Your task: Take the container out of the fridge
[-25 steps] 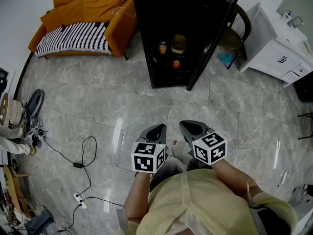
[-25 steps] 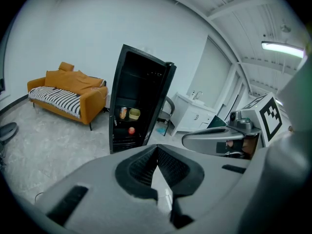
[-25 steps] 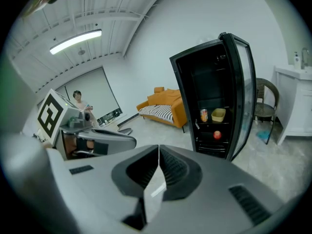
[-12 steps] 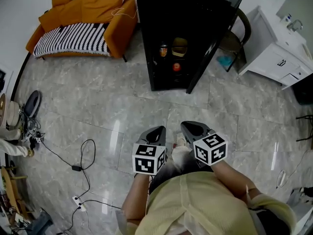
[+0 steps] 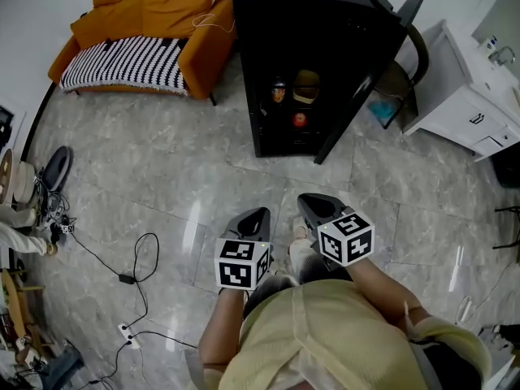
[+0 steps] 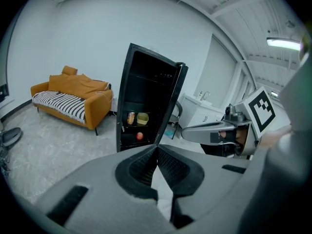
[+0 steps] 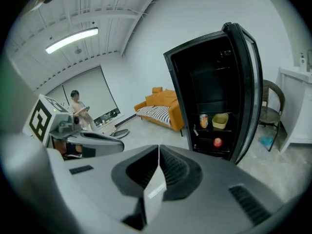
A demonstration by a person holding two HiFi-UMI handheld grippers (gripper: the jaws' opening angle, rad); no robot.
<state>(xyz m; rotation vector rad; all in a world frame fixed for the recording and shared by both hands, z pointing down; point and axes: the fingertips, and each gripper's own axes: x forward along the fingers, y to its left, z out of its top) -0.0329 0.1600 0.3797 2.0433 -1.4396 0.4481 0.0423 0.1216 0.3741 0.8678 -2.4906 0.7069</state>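
Note:
A black fridge stands open across the room, its door swung to the right. On a shelf sits a yellow container beside a can; a red apple lies on the shelf below. The same container shows in both gripper views. My left gripper and right gripper hang side by side over the tiled floor, well short of the fridge. Both are shut and hold nothing.
An orange sofa with a striped blanket stands left of the fridge. A white cabinet and a chair are to its right. Cables and a power strip lie on the floor at the left. A person stands far off.
The view has shifted slightly, and the fridge now sits a little further right and nearer. Both grippers keep their place in front of the body, still shut.

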